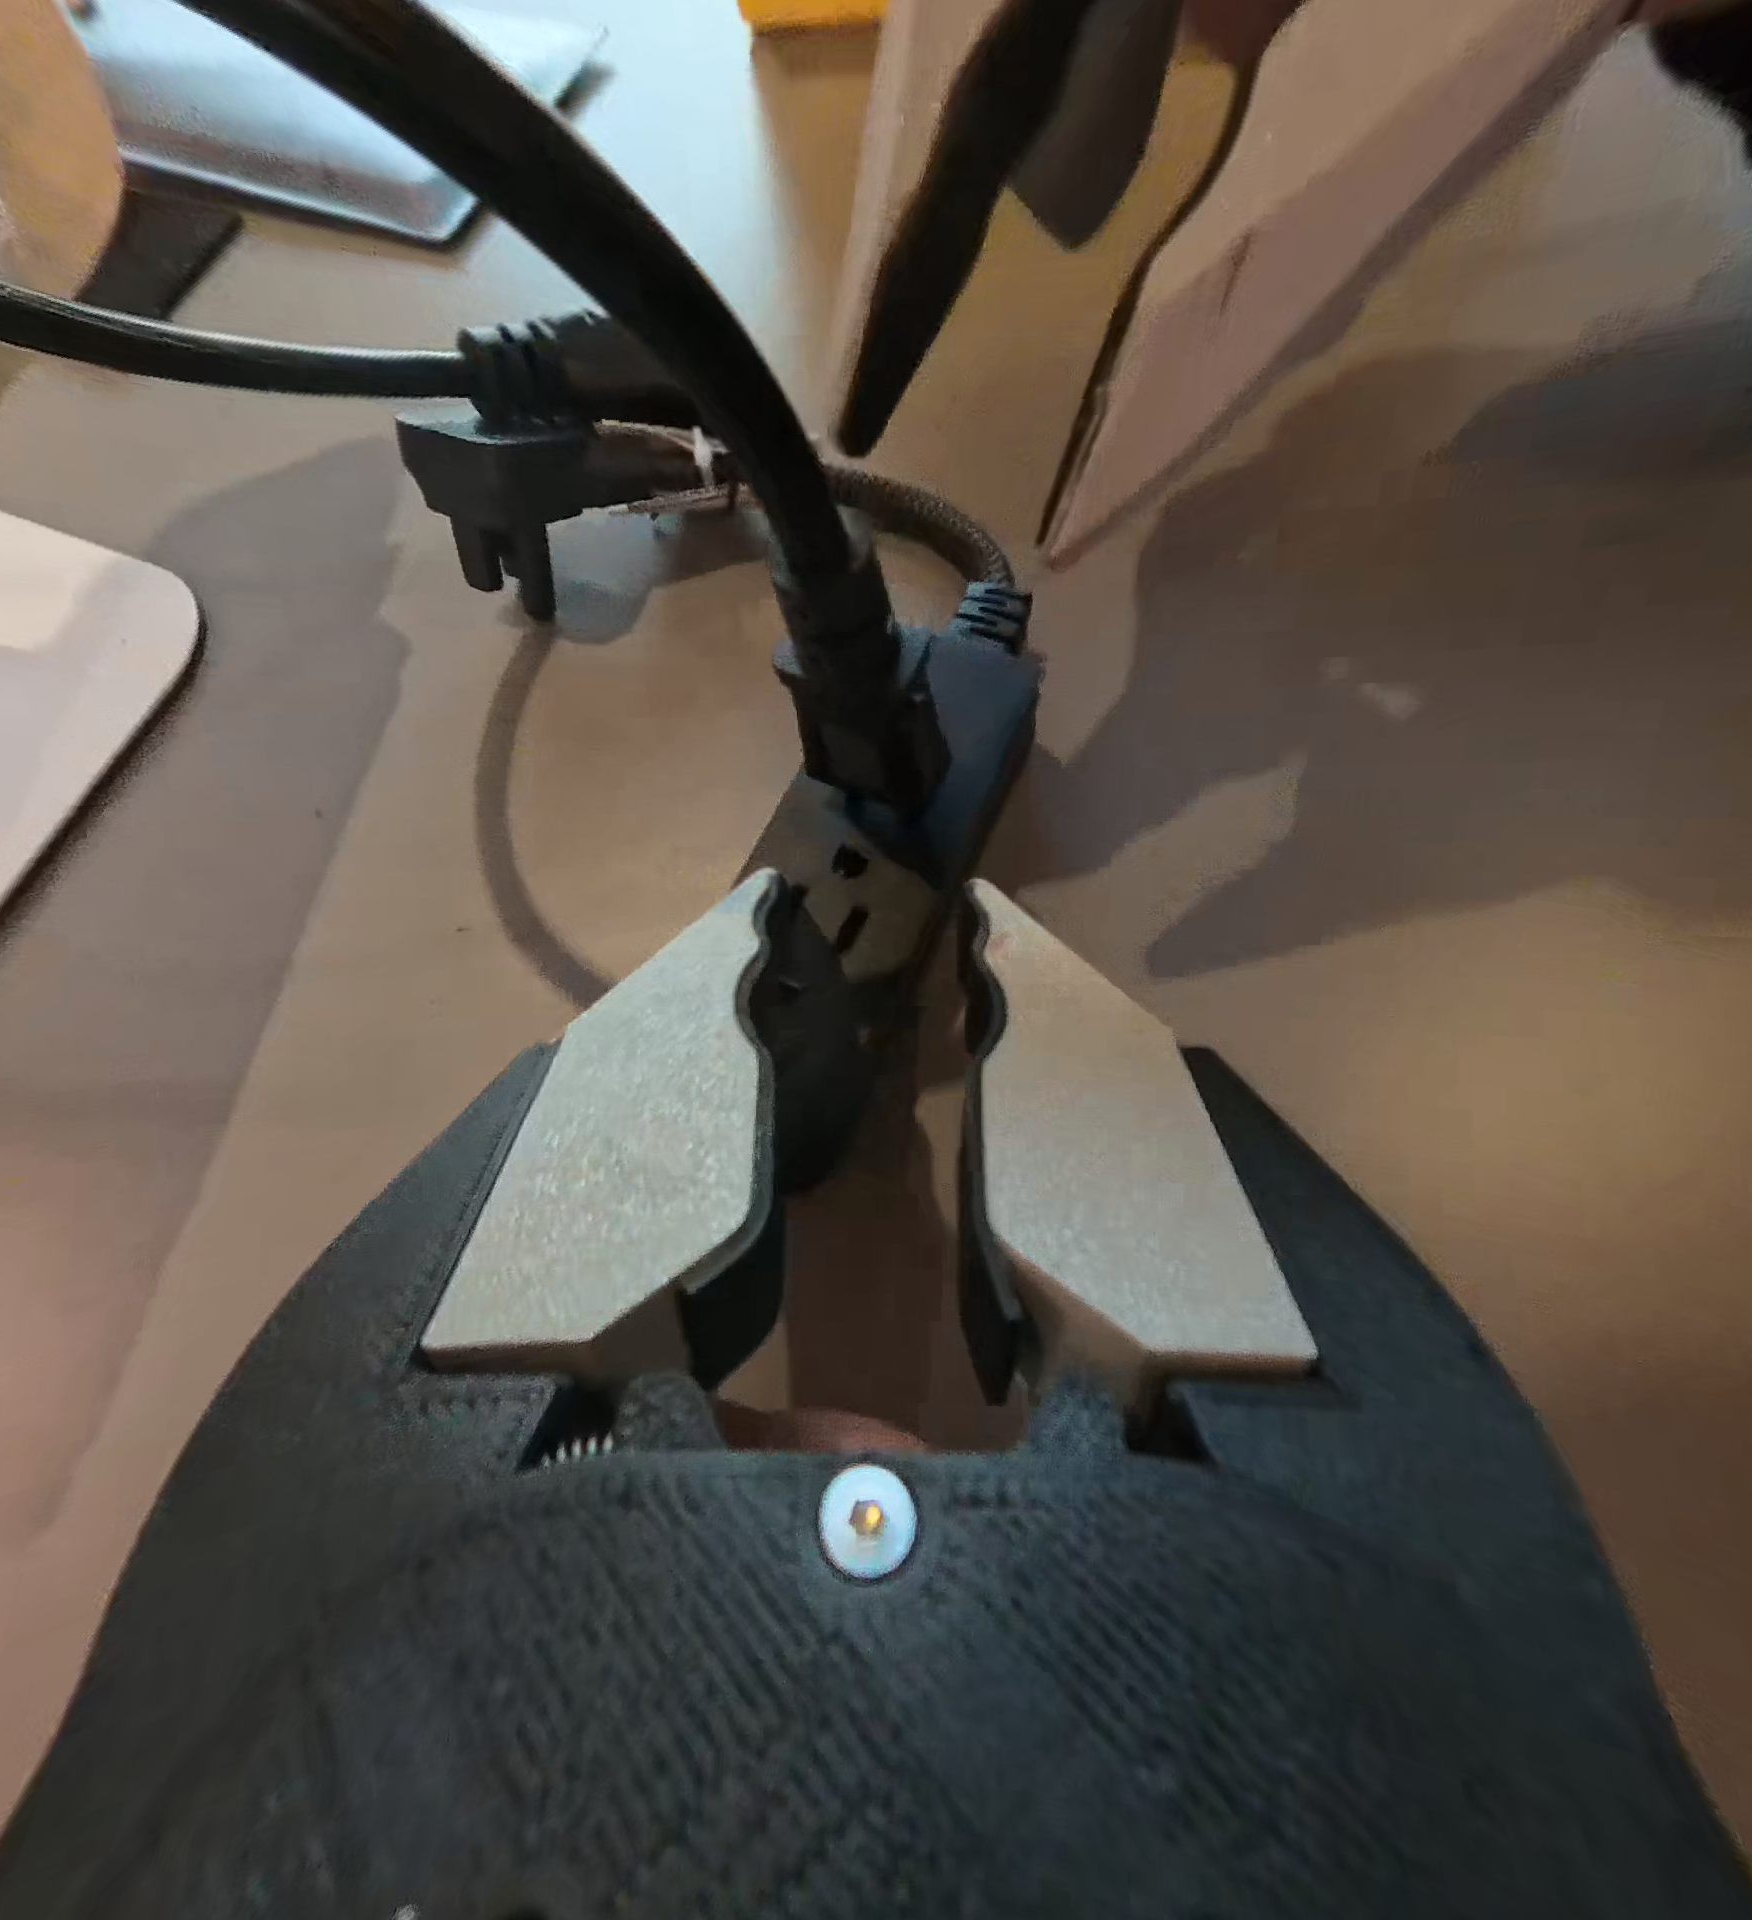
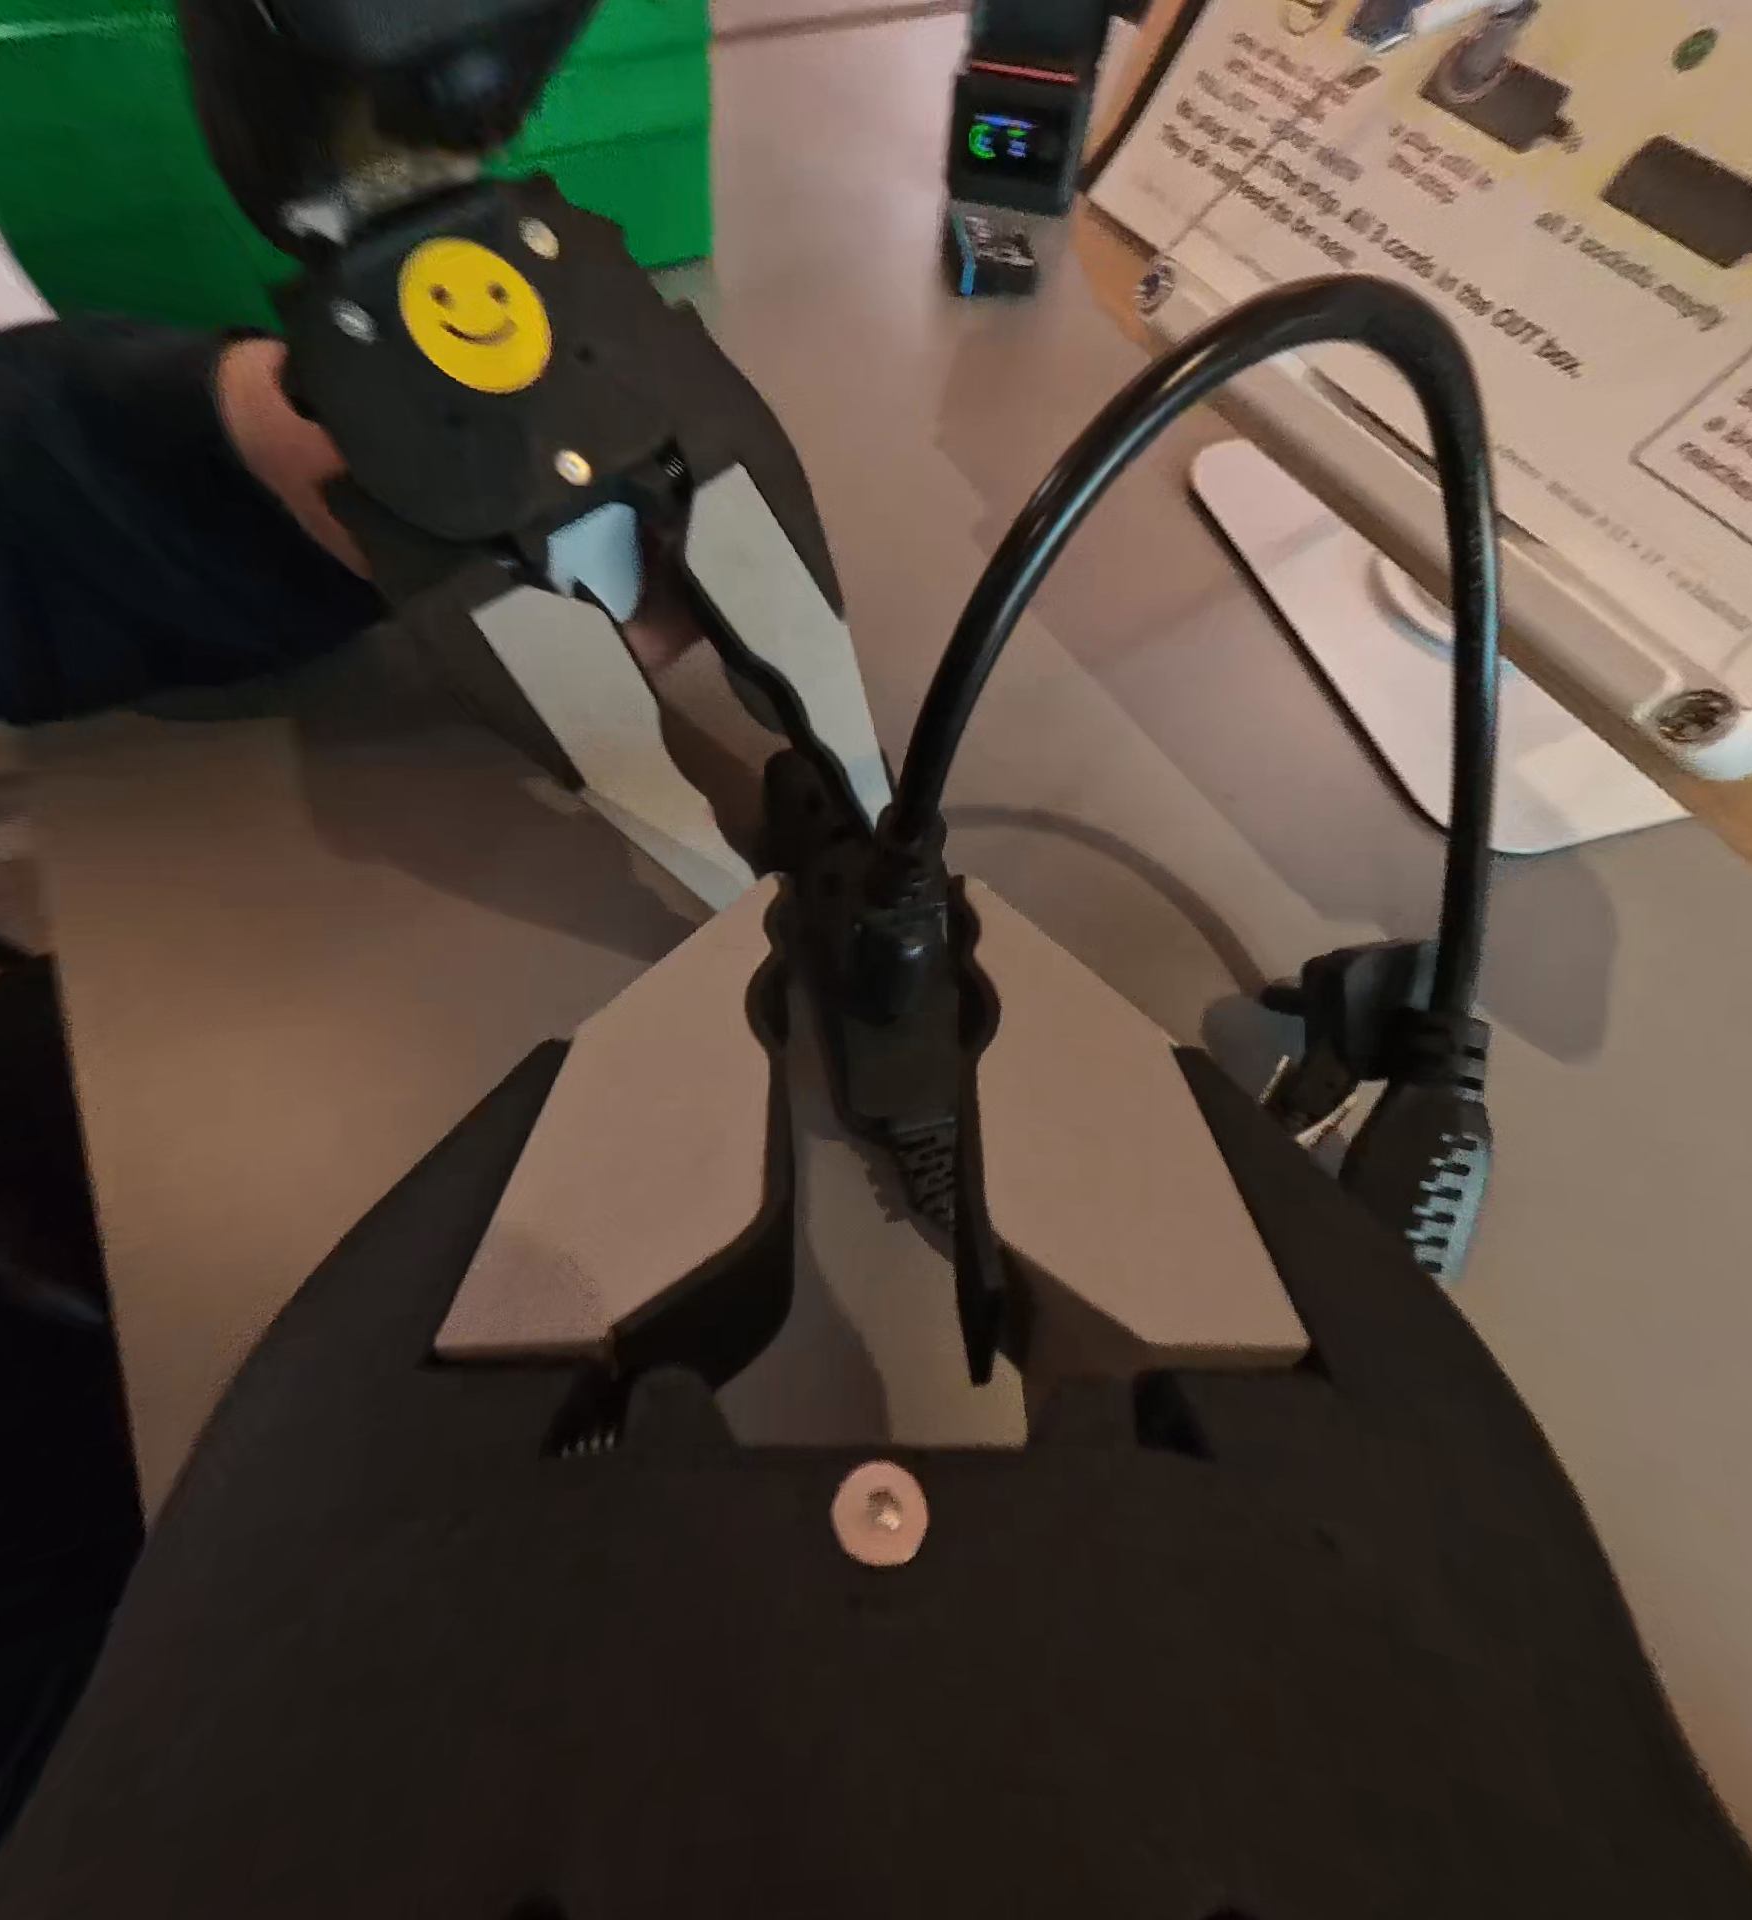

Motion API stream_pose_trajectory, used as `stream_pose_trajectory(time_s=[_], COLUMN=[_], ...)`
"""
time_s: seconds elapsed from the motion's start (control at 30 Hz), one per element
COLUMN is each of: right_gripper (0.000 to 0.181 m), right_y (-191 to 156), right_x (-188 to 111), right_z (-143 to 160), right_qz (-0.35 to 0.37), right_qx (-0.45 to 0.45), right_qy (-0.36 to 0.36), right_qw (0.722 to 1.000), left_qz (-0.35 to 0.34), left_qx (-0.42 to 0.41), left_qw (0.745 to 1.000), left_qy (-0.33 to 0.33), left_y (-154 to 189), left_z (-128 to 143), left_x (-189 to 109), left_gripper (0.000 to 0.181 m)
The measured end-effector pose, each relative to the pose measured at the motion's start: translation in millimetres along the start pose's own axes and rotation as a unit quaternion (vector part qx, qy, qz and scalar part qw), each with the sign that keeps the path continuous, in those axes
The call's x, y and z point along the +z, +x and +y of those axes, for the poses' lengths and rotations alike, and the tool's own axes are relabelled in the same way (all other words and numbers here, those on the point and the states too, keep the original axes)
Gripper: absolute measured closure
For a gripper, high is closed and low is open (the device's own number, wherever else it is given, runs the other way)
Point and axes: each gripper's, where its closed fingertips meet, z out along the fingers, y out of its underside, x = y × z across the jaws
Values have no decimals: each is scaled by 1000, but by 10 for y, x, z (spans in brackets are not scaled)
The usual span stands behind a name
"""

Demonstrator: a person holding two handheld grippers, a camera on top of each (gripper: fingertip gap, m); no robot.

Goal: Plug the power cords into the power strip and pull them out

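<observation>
In the left wrist view, my left gripper is shut on the near end of the power strip, which has a grey socket face and a dark body. A black plug stands in its far socket, with a thick cord arching up and left. Two near sockets show empty. My right gripper hovers just behind and above that plug with its fingers apart. The plug shows through the gap. The right gripper is blurred in the left wrist view. A second plug lies loose on the table.
The strip's braided cord loops on the brown table. A white flat base and a printed instruction board stand at the right. A green box and a small device with a screen are at the back. A person's sleeve is at the left. About 7 centimetres separates my left fingertips from my right.
</observation>
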Motion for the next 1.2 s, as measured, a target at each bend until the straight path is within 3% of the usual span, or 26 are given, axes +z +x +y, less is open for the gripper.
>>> stream_pose_trajectory(time_s=[0.2,0.27,0.4,0.5,0.6,0.83,0.97,1.2], right_gripper=[137,142,168,168,156,170,170,170], right_y=[48,28,77,96,168,125,127,132], right_x=[246,351,421,390,293,192,166,242], right_z=[-37,-50,-49,-49,-83,-110,-88,5], right_qz=[-89,-101,-83,-84,-71,-77,-66,-48], right_qx=[31,17,-10,5,24,10,-20,-73], right_qy=[-1,-9,-2,25,61,99,72,-37], right_qw=[996,995,996,996,995,992,995,995], left_qz=[9,10,20,44,41,36,32,23], left_qx=[5,12,-11,-42,-39,-48,-48,-51], left_qw=[1000,1000,1000,998,998,998,998,998], left_qy=[10,10,20,36,35,36,35,38], left_y=[-22,-27,-49,-14,-16,-48,-64,-98], left_z=[-33,-18,13,-2,-3,12,23,-11], left_x=[37,13,-35,-36,-39,-65,-69,-78], left_gripper=[157,162,171,181,181,176,171,155])
